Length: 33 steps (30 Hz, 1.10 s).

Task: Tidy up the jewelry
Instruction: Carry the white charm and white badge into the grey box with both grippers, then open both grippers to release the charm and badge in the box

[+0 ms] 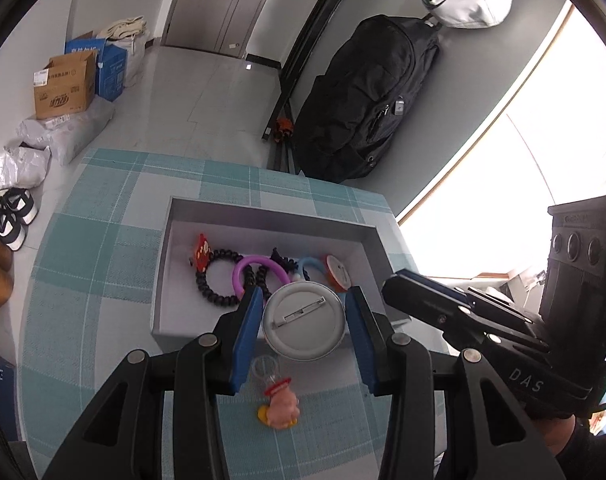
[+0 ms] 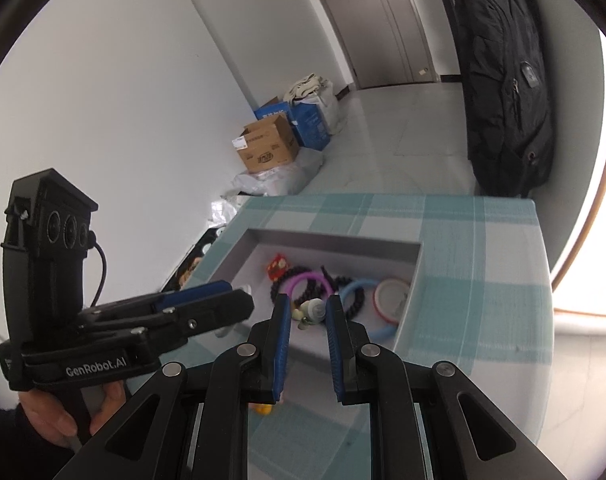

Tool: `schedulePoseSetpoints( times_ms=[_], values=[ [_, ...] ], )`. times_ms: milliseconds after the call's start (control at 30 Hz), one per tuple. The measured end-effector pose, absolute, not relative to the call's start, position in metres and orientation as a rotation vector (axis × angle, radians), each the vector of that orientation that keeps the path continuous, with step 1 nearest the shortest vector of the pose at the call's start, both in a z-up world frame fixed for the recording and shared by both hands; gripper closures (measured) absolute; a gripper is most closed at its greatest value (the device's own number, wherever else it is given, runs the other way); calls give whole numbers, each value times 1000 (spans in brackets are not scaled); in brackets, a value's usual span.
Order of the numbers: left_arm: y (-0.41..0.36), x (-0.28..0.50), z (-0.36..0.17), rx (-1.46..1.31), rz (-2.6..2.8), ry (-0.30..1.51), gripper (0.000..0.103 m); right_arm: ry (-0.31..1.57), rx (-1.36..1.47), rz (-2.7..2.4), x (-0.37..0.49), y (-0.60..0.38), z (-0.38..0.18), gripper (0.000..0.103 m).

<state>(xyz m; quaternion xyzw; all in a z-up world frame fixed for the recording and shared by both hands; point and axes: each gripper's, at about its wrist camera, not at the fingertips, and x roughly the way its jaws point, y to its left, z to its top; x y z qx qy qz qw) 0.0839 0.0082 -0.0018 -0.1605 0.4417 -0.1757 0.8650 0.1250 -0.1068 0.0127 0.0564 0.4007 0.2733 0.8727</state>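
My left fingers [image 1: 303,300] clamp a round white pin badge [image 1: 305,322] above the grey tray [image 1: 263,210], right fingers [image 2: 307,305] narrow around nothing; several pieces lie inside, a pink figure charm [image 1: 281,404] remains outside.

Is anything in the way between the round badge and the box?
Nothing visible blocks it. The left gripper holds the round badge over the near edge of the open box; only bracelets lie inside.

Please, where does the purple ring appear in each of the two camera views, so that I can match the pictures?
Left wrist view: the purple ring lies in the grey tray, centre of the picture, just beyond the left hand-held gripper and the round badge between its fingers.
Right wrist view: the purple ring is in the tray, just above the right hand-held gripper.
Shared landmark: the black bead bracelet overlapping the ring.
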Motion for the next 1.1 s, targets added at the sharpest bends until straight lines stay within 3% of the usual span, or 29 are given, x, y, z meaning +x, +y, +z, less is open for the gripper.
schedulePoseSetpoints(
  times_ms=[1000,1067,1100],
  values=[
    [2,121,-13,-365,-353,1010,65,865,163,565,167,-120,1,83],
    [1,121,-12,-363,-362,1017,64,864,175,561,166,-123,1,75],
    [0,120,-12,-366,-370,1018,59,860,190,562,164,-126,1,63]
  ],
)
